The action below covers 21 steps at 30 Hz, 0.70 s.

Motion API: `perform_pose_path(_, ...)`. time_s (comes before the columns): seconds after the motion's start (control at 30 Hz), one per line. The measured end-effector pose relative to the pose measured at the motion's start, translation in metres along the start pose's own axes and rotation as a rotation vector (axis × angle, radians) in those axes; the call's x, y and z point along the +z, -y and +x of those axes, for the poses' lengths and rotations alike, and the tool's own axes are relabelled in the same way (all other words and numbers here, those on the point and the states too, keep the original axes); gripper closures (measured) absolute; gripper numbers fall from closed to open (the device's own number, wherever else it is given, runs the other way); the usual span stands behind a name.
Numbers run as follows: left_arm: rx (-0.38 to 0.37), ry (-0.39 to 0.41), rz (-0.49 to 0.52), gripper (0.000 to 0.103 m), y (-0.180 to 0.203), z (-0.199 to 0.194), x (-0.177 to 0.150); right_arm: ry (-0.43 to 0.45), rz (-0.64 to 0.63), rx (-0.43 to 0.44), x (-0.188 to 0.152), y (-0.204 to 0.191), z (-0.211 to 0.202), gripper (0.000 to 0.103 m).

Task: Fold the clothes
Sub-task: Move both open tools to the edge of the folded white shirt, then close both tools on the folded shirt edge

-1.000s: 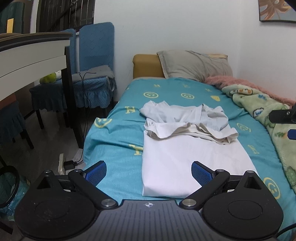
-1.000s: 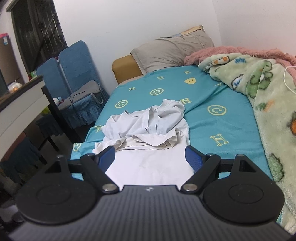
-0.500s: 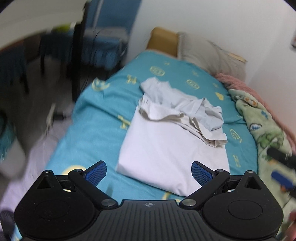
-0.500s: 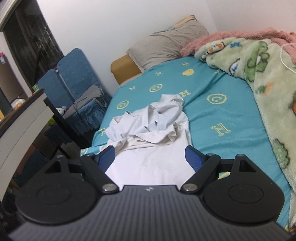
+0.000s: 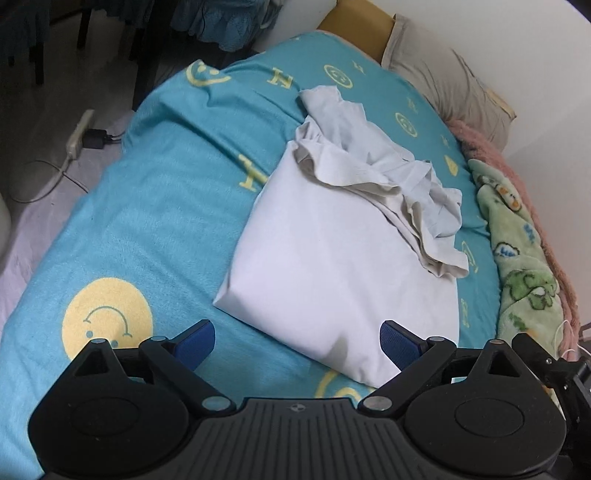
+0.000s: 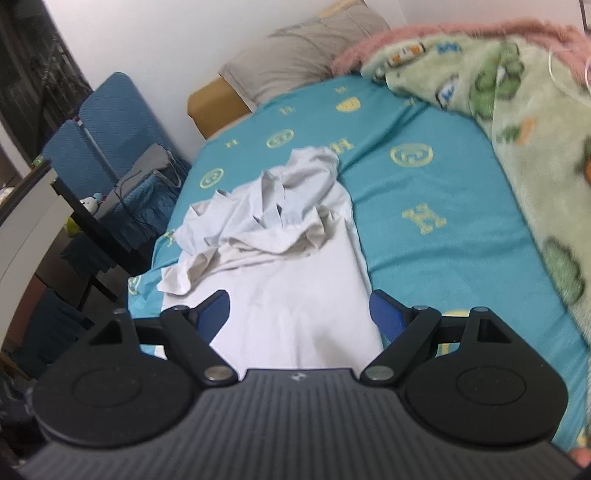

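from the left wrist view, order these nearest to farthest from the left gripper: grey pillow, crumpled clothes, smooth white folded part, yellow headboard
1. Smooth white folded part, right ahead of the left gripper, its near edge between the open fingers.
2. Crumpled clothes, heaped on the far end of that white piece.
3. Grey pillow, at the head of the bed, to the right.
4. Yellow headboard, behind the pillow, top centre.

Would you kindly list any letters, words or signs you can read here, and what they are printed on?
"H": yellow letter, repeated across the teal bedsheet.
Smiley faces, a sign rather than text: same bedsheet.
Green blanket: cartoon prints, any lettering too blurred to read.
White shirt: no print visible.
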<state>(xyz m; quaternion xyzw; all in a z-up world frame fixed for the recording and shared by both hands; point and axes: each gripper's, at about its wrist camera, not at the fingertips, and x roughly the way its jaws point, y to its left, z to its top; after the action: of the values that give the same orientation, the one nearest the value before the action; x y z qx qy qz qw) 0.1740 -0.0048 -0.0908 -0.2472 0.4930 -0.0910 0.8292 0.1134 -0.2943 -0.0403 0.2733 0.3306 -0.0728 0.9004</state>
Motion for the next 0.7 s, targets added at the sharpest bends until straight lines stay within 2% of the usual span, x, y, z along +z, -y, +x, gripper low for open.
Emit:
perform_pose_path(0.13,-0.056,0.009,-0.025,0.006,-0.008,-0.003,0.001,-0.061,0.144,0.027,-0.002,0.02,0.01,0.019)
perform_pose_path(0.33,-0.141,0.022,-0.063,0.005,-0.02,-0.006,0.004,-0.154,0.448,0.161,-0.013,0.058,0.01,0.019)
perform_pose_path(0.43,-0.173,0.02,-0.081,0.005,-0.024,-0.007,0.004,-0.209,0.573,0.178,-0.022,0.071,0.019,0.017)
perform_pose_path(0.53,-0.192,0.007,-0.1,0.005,-0.026,-0.005,0.003,-0.278,0.655,0.164,-0.034,0.075,0.034,0.017)
perform_pose_path(0.7,-0.236,-0.046,-0.106,0.005,-0.024,0.006,-0.002,-0.335,0.69,0.147,-0.045,0.071,0.057,0.018)
